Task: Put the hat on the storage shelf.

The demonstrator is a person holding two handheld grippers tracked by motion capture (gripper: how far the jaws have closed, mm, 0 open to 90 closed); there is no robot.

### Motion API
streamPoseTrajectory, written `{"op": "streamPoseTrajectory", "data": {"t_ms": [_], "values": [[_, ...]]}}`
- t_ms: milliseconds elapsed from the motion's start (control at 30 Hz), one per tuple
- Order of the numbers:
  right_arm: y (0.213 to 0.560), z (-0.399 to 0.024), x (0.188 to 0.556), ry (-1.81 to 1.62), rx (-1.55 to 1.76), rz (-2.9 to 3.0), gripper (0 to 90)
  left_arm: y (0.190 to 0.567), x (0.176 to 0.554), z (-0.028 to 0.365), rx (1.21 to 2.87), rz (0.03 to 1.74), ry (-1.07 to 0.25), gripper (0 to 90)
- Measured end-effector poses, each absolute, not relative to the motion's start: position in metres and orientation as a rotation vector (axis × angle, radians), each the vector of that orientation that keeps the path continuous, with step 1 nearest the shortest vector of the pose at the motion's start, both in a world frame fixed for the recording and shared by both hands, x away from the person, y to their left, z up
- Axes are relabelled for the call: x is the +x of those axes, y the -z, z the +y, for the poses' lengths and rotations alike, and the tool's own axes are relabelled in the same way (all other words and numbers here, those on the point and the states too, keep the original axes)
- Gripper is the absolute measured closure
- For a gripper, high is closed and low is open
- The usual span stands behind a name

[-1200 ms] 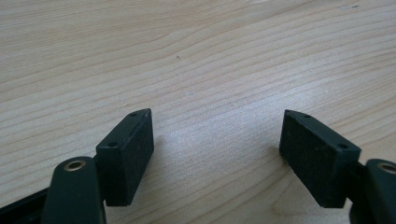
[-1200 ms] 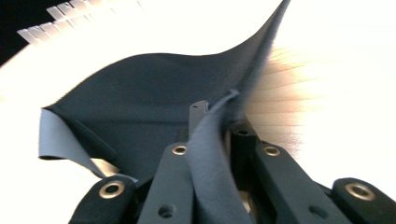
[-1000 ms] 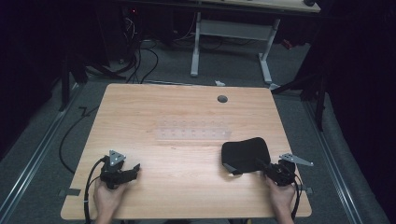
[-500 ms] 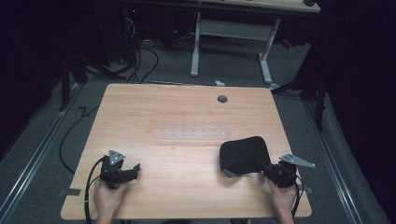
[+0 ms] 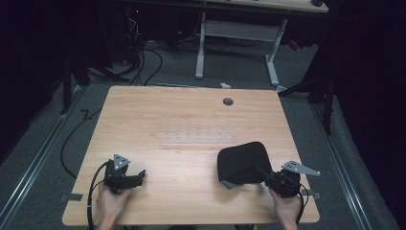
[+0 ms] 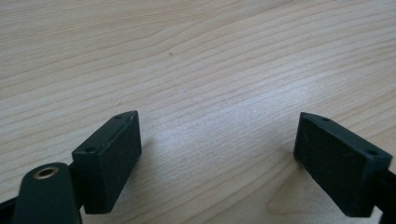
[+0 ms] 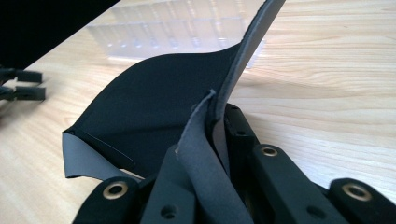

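A thin black flexible mat [image 5: 239, 160] lies on the front right of the wooden table [image 5: 167, 110]. Its right edge is lifted and curls up over the rest. My right gripper [image 5: 262, 173] is shut on that raised edge. In the right gripper view the sheet [image 7: 154, 107] is folded and pinched between the jaws of the right gripper [image 7: 219, 121]. My left gripper [image 5: 139, 176] rests at the front left, far from the mat. Its jaws have just been opening and now stand wide. In the left gripper view, bare wood lies between the pads of the left gripper [image 6: 219, 140].
A clear plastic tray [image 5: 198, 134] with small cells lies flat at the table's middle, just behind the mat, and it appears as the tray [image 7: 173, 32] in the right gripper view. A round cable hole [image 5: 228, 101] is near the far edge. Dark floor, cables and another desk lie beyond.
The right gripper has moved left and up with the mat's edge, so the mat curls higher and sits further left. The left hand has stayed in place.
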State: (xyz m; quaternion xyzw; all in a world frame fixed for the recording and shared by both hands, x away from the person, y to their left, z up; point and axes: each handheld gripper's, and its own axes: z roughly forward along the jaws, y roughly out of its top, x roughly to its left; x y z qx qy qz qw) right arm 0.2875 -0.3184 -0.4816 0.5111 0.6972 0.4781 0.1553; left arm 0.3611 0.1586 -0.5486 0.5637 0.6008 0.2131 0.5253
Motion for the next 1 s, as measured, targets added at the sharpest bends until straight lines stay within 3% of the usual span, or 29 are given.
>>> {"op": "streamPoseTrajectory", "data": {"t_ms": [233,300,733,1000], "values": [[0.482,-0.301,0.289,-1.415,1.457,2.041,85.2,0.54,0.358,0.157,1.387,1.413,-0.459,23.8],[0.481,-0.293,0.29,-1.439,1.453,2.062,85.2,0.526,0.353,0.154,1.362,1.363,-0.392,26.5],[0.471,-0.263,0.298,-1.475,1.382,2.135,85.1,0.489,0.317,0.095,1.467,1.052,-0.269,26.2],[0.47,-0.253,0.302,-1.493,1.379,2.169,85.1,0.487,0.311,0.071,1.497,0.987,-0.202,23.0]]}}
